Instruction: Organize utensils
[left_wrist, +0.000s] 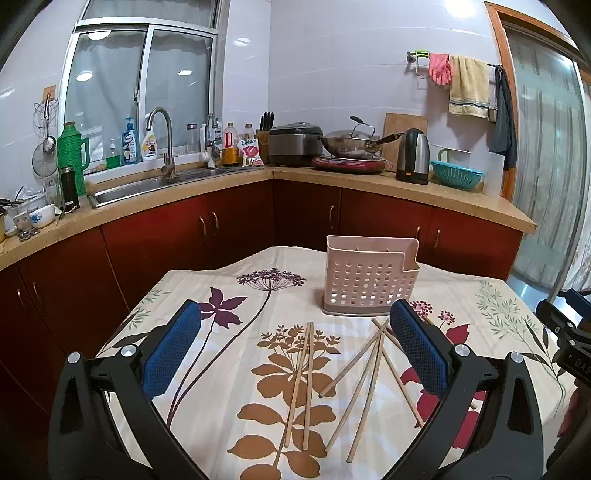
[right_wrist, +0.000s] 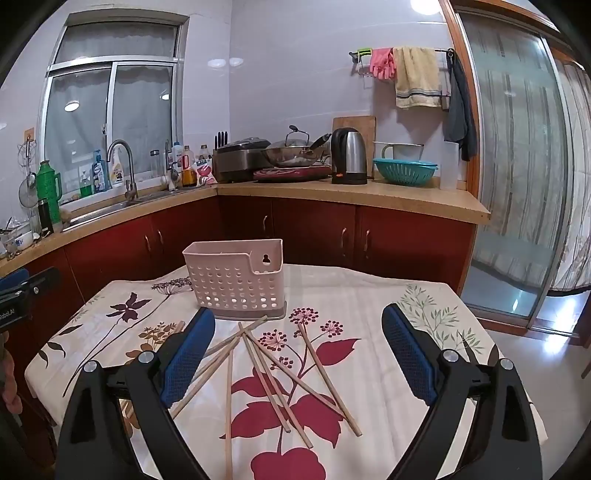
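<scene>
Several wooden chopsticks (left_wrist: 306, 384) lie scattered on a table covered with a flower-print cloth (left_wrist: 229, 332); the right wrist view shows them crossed in a loose heap (right_wrist: 280, 384). Behind them stands a pale pink perforated utensil holder (left_wrist: 369, 280) (right_wrist: 236, 280), upright on its grey base. My left gripper (left_wrist: 295, 343) hovers over the chopsticks, open, with nothing between its blue pads. My right gripper (right_wrist: 299, 350) hangs open above the crossed sticks, likewise holding nothing. Each gripper shows at the edge of the other's view.
Red cabinets under a tan counter (left_wrist: 332, 181) wrap around behind the table, bearing a sink (left_wrist: 147, 184), bottles, a rice cooker, a wok (left_wrist: 351, 144), a kettle (left_wrist: 413, 155) and a teal colander (left_wrist: 456, 173). A glass sliding door (right_wrist: 517, 166) stands at the right.
</scene>
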